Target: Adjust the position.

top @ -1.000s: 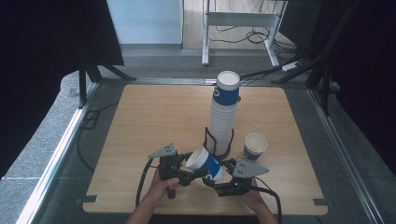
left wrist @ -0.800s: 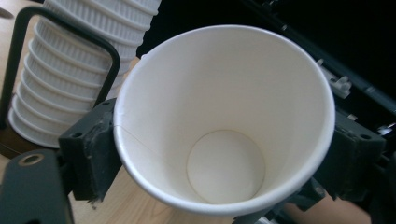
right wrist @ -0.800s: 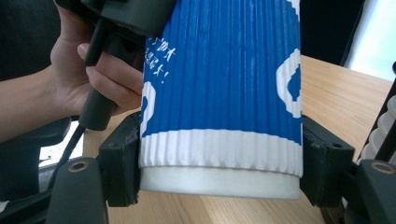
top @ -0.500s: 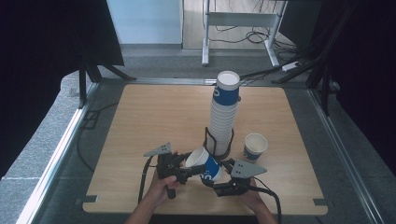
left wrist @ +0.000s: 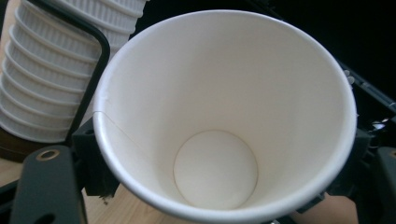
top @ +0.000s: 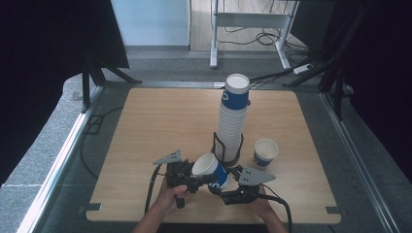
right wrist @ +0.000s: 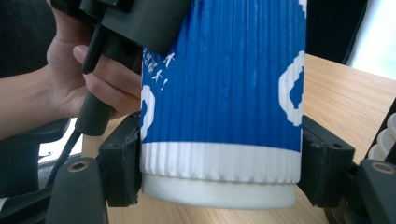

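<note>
A blue-and-white ribbed paper cup (top: pixel 211 170) hangs tilted over the table's front edge, with its white mouth toward the left. My left gripper (top: pixel 200 180) is at the mouth end. Its jaws have just been closing, and in the left gripper view the cup (left wrist: pixel 224 93) sits between the pads of the left gripper (left wrist: pixel 224 186), which touch its rim. My right gripper (top: pixel 222 188) is shut on the base. In the right gripper view the pads of the right gripper (right wrist: pixel 219 163) press both sides of the cup (right wrist: pixel 224 84) near its white bottom band.
A tall stack of cups (top: pixel 233 116) stands in a black wire holder (top: pixel 216 145) just behind the grippers, and the stack (left wrist: pixel 42 70) looms close in the left gripper view. One loose cup (top: pixel 266 151) stands upright to the right. The wooden table (top: pixel 160 121) stretches away to the left and back.
Both hands and the cup stay in the same spot. The left gripper's jaws have drawn in around the cup's mouth end.
</note>
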Available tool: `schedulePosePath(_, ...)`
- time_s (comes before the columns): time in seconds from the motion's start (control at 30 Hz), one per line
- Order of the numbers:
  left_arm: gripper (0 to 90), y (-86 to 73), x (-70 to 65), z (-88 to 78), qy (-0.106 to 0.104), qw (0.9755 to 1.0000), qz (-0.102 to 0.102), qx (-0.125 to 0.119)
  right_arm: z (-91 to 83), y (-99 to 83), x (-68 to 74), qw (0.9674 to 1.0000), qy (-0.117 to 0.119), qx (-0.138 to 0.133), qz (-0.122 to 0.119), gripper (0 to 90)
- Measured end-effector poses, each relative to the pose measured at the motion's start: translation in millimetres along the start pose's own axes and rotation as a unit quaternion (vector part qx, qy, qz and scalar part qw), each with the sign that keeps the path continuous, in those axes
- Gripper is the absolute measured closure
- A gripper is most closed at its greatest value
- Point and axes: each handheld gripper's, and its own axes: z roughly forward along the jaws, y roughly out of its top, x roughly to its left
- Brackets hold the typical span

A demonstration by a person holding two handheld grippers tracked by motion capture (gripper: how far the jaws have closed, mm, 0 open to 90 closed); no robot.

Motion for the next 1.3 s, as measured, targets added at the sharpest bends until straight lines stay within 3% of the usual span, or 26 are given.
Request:
schedulePosePath(0.2, 20.5, 0.1, -2.1, -0.6, 0.005, 0.9999, 0.012, 0.003, 0.0, 1.0, 0.0, 1.0, 0.002, 0.007, 0.002, 27.5)
schedulePosePath(0.3, 20.6, 1.2, -4.7, -1.1, 0.02, 0.9993, 0.03, 0.009, 0.0, 1.2, 0.1, 0.9999, 0.002, 0.012, 0.004, 26.5)
schedulePosePath(0.43, 20.6, 6.0, -10.8, -5.2, 0.046, 0.9967, 0.064, 0.017, -2.5, 1.2, -2.4, 0.9997, -0.002, 0.016, 0.016, 21.8)
schedulePosePath(0.6, 20.5, 10.5, -17.3, -7.9, 0.074, 0.9908, 0.104, 0.046, -7.8, 2.9, -3.2, 0.9997, -0.005, 0.02, 0.014, 20.4)
schedulePosePath(0.7, 20.4, 11.7, -22.2, -6.6, 0.092, 0.9852, 0.128, 0.067, -9.4, 3.4, -2.5, 0.9995, -0.007, 0.029, 0.007, 19.8)
schedulePosePath(0.97, 20.3, 12.4, -34.9, -2.2, 0.148, 0.9648, 0.188, 0.11, -7.7, 0.7, 1.9, 0.9977, -0.008, 0.067, -0.009, 17.8)
schedulePosePath(1.13, 20.2, 12.2, -37.5, -0.2, 0.157, 0.9582, 0.198, 0.133, -5.9, 0.3, 4.1, 0.9971, -0.005, 0.074, -0.014, 17.4)
schedulePosePath(1.3, 20.2, 10.4, -39.1, 3.5, 0.173, 0.9487, 0.214, 0.156, -1.9, -0.8, 6.9, 0.9964, -0.004, 0.082, -0.019, 16.9)
